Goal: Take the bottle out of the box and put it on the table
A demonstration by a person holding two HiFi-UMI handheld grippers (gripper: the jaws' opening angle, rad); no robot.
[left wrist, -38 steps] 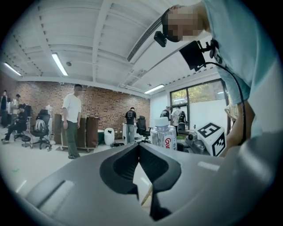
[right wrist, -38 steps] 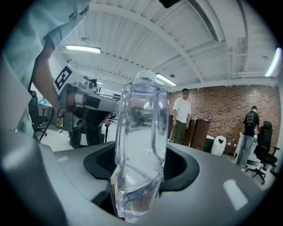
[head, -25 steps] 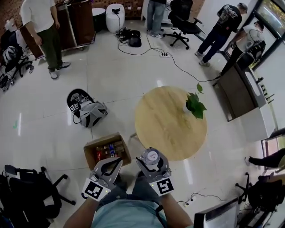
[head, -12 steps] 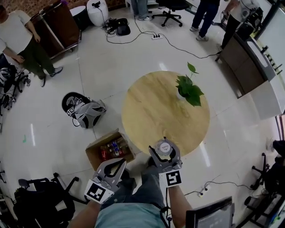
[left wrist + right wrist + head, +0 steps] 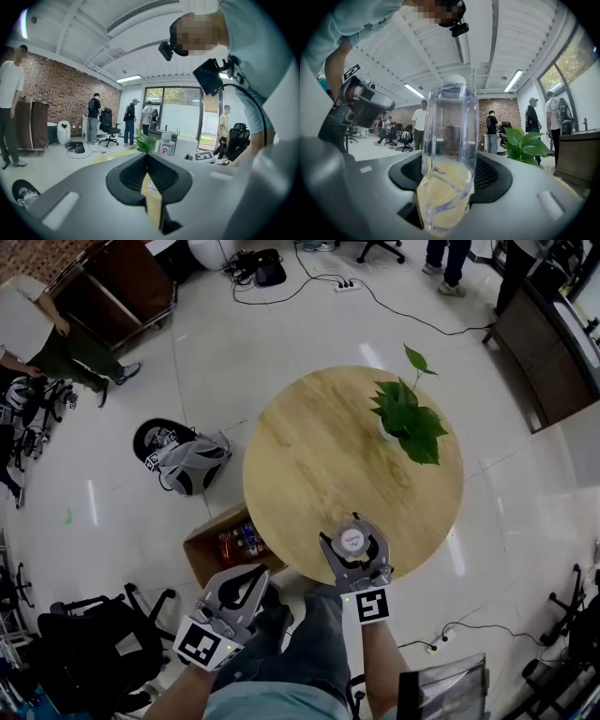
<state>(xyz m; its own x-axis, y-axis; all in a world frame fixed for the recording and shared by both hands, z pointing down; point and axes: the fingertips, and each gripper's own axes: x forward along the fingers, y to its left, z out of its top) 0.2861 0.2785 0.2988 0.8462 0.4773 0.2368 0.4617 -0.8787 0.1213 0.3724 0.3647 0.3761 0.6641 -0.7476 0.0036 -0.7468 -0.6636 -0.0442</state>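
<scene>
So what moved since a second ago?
The right hand-held gripper carried the bottle forward, in over the near edge of the table, gripping it the whole time. The left hand-held gripper stayed shut and empty. The box and the plant kept their places.

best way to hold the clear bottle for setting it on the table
Mid-body, from the side, as the right gripper has it: the bottle stands upright, its round walls sit between the pads, and its base is left free to land on the table.
</scene>
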